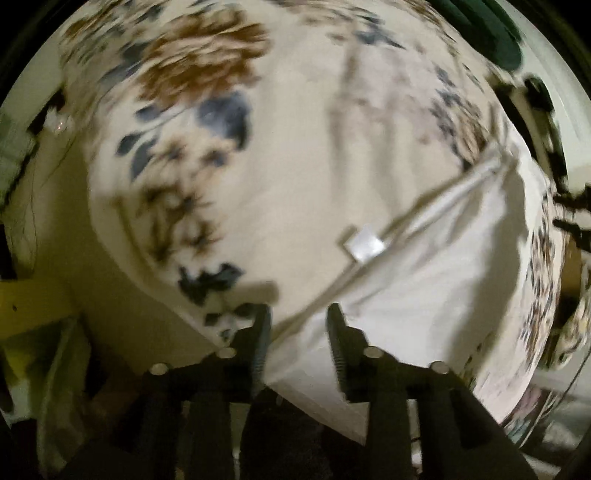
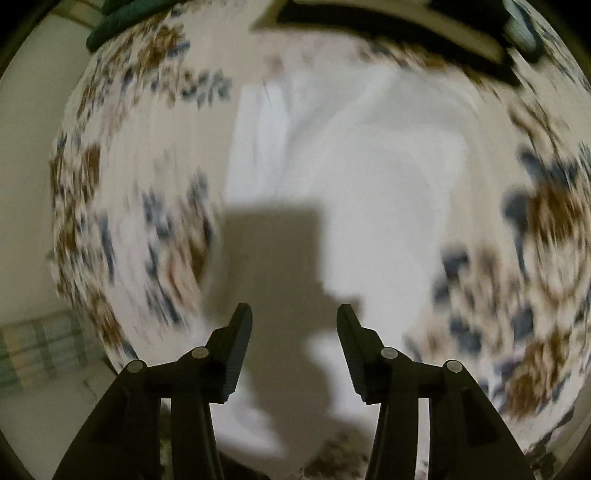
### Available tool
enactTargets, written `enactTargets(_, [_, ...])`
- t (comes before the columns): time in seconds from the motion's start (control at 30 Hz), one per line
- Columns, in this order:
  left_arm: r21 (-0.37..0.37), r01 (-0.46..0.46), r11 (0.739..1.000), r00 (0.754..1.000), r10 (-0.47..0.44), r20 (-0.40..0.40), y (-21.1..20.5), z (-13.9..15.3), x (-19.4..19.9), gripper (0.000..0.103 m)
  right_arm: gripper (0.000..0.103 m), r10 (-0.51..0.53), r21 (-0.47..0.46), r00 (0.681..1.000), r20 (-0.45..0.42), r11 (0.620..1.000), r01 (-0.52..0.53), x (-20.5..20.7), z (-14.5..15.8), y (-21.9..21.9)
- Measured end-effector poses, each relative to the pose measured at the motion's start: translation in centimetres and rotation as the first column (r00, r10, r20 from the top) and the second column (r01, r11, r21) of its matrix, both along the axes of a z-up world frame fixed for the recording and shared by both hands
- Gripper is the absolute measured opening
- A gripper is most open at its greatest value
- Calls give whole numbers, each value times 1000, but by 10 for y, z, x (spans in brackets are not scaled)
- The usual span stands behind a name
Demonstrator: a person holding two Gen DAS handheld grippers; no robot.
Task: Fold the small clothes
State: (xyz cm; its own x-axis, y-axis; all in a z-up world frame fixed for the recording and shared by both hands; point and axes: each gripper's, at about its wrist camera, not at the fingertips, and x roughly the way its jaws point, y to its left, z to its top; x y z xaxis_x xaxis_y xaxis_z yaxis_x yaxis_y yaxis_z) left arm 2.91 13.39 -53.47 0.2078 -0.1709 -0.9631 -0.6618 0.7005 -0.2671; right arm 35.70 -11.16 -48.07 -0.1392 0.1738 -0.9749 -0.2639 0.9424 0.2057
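A small white garment (image 1: 424,280) lies spread on a floral bed sheet (image 1: 207,74), showing a stitched hem and a small white tag (image 1: 364,245). My left gripper (image 1: 299,317) points down over the garment's near corner. Its jaws stand apart, and the hem runs beneath the gap without being pinched. In the right wrist view the same white garment (image 2: 369,177) is blurred, with folds at its far side. My right gripper (image 2: 294,317) hangs over it with its jaws wide apart and nothing between them. The gripper's shadow falls on the cloth.
The floral sheet (image 2: 125,206) surrounds the garment on all sides. A dark green item (image 1: 495,33) (image 2: 107,26) lies at the far edge. A plaid cloth (image 2: 40,343) lies off the bed's left side. Blurred black shapes (image 1: 550,122) stand at the right edge.
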Motion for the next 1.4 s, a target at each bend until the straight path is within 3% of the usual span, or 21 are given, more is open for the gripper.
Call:
enactTargets(0.13, [-16,66,998,998,-65,27,-24,15,28,33,50,-47,24,997,-63,999,49,-64,-11,-60])
enactTargets(0.27, [20,160,987,985,-161,66,-51,41,70,34,54,-173,80,980,-94,980,181,-83,-24,-98])
enactTargets(0.37, [84,241,967,960,-250,124,-64,61,121,48,56,-249,131,966,-74,957,257,-79,-22,-122])
enactTargets(0.43, [124,287,950,937,-305,170,-70,72,166,55,56,-286,164,956,-70,942,294,-68,-21,-131])
enactTargets(0.6, [151,346,926,900,-373,226,-64,71,268,56,56,-378,211,925,-35,902,377,-12,-20,-139])
enactTargets(0.83, [93,452,887,857,-461,230,-53,21,417,56,56,-549,235,836,-9,812,535,78,-40,-156])
enactTargets(0.93, [75,506,859,830,-509,227,-53,1,456,53,56,-598,254,801,-27,771,584,105,-56,-157])
enactTargets(1.0, [72,549,833,802,-549,235,-60,-8,474,29,56,-615,264,787,-47,752,604,122,-71,-155])
enactTargets(1.03, [72,565,822,793,-565,227,-63,-12,479,7,56,-621,260,782,-54,748,611,128,-77,-155])
enactTargets(1.1, [77,584,808,777,-584,236,-63,-14,485,5,55,-630,254,775,-60,741,622,138,-87,-154])
enactTargets(1.13, [78,586,807,772,-584,250,-61,-13,485,4,48,-633,263,773,-51,738,622,141,-89,-153])
enactTargets(1.17, [70,588,806,769,-584,260,-58,-12,486,4,25,-629,272,776,-40,741,614,144,-89,-153])
enactTargets(1.2, [58,586,808,771,-578,268,-53,-12,488,4,14,-624,271,780,-33,746,608,148,-89,-149])
enactTargets(1.33, [60,548,834,797,-543,264,-28,-18,501,2,7,-612,221,789,54,778,588,156,-80,-147])
enactTargets(1.4, [38,527,849,811,-516,275,-15,-17,506,2,6,-620,209,784,44,773,599,157,-82,-149])
